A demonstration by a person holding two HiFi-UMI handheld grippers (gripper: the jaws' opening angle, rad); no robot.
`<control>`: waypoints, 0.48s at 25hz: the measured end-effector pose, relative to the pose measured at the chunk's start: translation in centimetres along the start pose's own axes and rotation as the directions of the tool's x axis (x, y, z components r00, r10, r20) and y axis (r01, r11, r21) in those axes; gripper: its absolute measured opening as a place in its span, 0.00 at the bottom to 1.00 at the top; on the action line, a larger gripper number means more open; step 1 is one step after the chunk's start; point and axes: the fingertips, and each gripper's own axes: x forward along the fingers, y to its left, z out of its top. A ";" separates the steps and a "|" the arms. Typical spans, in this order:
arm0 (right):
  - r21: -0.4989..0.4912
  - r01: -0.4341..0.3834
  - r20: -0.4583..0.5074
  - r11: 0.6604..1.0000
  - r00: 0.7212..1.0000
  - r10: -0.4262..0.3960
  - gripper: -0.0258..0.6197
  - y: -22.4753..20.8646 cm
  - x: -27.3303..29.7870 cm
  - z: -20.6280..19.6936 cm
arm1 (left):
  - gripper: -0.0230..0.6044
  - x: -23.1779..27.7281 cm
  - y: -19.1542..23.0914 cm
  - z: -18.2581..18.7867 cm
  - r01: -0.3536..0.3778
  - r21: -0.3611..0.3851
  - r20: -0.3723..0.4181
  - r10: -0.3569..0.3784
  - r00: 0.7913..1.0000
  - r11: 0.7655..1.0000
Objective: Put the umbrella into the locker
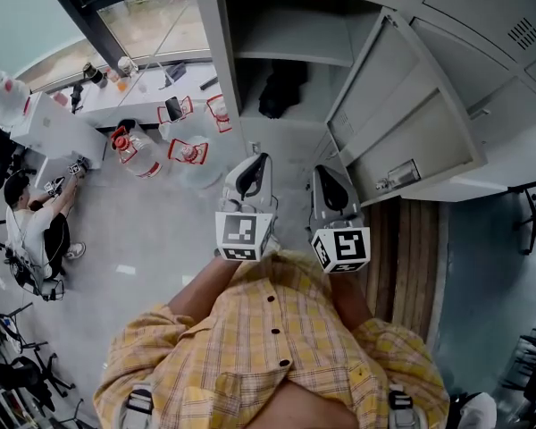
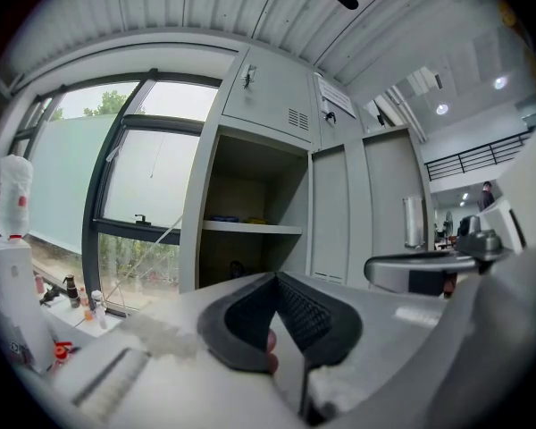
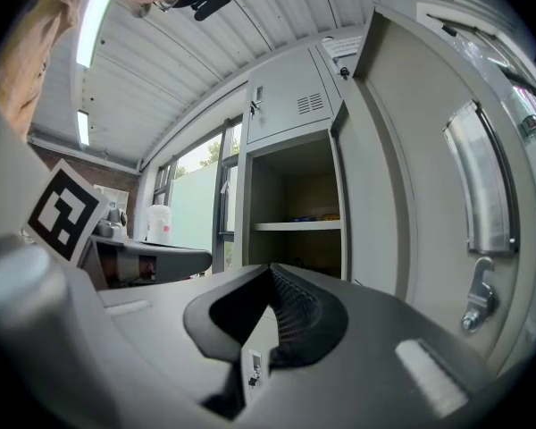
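The grey locker [image 1: 221,56] stands open ahead, its door [image 1: 402,123] swung out to the right. A black umbrella [image 1: 281,88] lies inside, below the shelf [image 1: 295,36]; in the left gripper view only a dark bit of the umbrella [image 2: 237,269] shows above the jaws. My left gripper [image 1: 253,161] [image 2: 275,275] is shut with nothing in it, a short way in front of the opening. Beside it my right gripper [image 1: 326,172] [image 3: 270,266] is also shut and holds nothing, with the door [image 3: 429,177] close on its right.
Several large water bottles [image 1: 134,150] stand on the floor left of the locker, below a window sill [image 1: 143,79] with small things on it. A person [image 1: 36,226] sits on the floor at far left. Bicycles [image 1: 9,347] fill the lower left corner.
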 end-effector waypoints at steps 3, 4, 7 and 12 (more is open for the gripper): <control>0.000 0.003 0.000 1.000 1.000 -0.003 0.04 -0.1 -0.4 0.0 | 0.04 -0.4 -0.4 -0.1 0.004 0.000 0.001 -0.004 1.000 1.000; 0.000 0.003 0.001 1.000 1.000 -0.003 0.04 0.0 -0.4 0.0 | 0.04 -0.6 -0.5 -0.1 0.004 0.004 0.001 -0.004 1.000 1.000; -0.002 0.006 0.002 1.000 1.000 -0.006 0.04 0.2 -0.6 0.1 | 0.04 -0.9 -0.6 -0.2 0.009 0.004 -0.001 -0.009 1.000 1.000; 0.003 0.008 0.004 1.000 1.000 -0.008 0.04 0.3 -0.9 0.0 | 0.04 -1.6 -0.6 -0.3 0.007 -0.009 -0.003 -0.007 1.000 1.000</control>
